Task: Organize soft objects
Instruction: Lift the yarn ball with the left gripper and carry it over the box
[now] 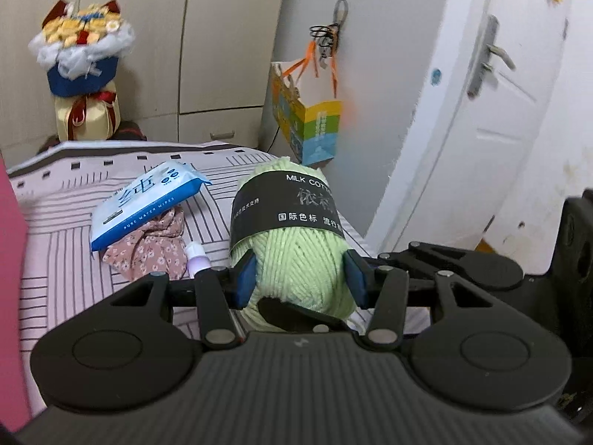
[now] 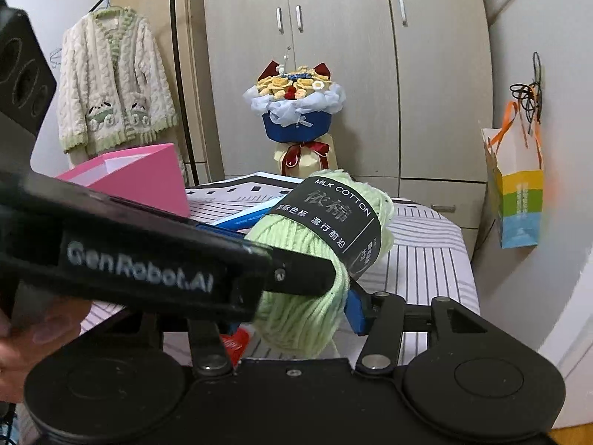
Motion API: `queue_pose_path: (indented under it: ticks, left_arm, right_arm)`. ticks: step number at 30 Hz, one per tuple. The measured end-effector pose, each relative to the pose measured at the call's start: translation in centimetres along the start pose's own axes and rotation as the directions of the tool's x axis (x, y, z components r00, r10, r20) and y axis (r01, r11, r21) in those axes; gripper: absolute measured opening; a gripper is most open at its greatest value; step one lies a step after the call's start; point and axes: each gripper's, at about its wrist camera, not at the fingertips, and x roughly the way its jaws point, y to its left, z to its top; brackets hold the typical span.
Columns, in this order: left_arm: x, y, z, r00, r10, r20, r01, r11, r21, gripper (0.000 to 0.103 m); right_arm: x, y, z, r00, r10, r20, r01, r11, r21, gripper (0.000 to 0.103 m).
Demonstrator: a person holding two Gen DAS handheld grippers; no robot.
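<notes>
My left gripper's black body crosses the right wrist view, hiding my right gripper's left finger. On the striped bed lie a blue-and-white wipes pack, floral pink cloth and small lilac bottle. Both my left gripper and right one clamp the pale green yarn ball with black label, lifted above the bed's right edge.

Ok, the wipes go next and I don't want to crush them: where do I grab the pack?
Probably mid-length across the short width of the wipes pack, coming down from above. It lies label-up on the bed, near end propped on the floral fabric, so both long edges look exposed for a straddling grip. The thin crimped ends would likely just fold.
</notes>
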Motion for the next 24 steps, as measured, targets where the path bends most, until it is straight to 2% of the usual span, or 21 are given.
queue_pose_path:
  ticks: [8, 12, 17, 24]
  left_arm:
    - [-3.3, -1.1, -1.7, 0.998, -0.056, -0.041, 0.056, 0.998, -0.006, 0.049]
    - [-4.9, -1.3, -2.9, 0.997, -0.054, -0.051, 0.053, 0.998, -0.018, 0.049]
    - [-7.0, -1.2, -4.5, 0.997, -0.055, -0.058, 0.052, 0.997, -0.052, 0.049]
    - [-10.5, -0.3, -6.7, 0.997, -0.060, -0.053, 0.054, 0.993, -0.104, 0.049]
  right_arm:
    - [-3.1, 3.1, -1.6, 0.999, -0.042, 0.032, 0.041, 0.998, 0.045, 0.073]
    - [-4.1, 5.1, -2.5, 0.998, -0.057, 0.032, 0.056, 0.998, 0.042, 0.074]
    - [-5.5, 6.5, -3.4, 1.000, -0.023, 0.014, 0.022, 0.998, 0.066, 0.074]
    - [-7.4, 10.0, -3.7, 0.999, 0.000, -0.036, 0.000, 1.000, -0.016, 0.074]
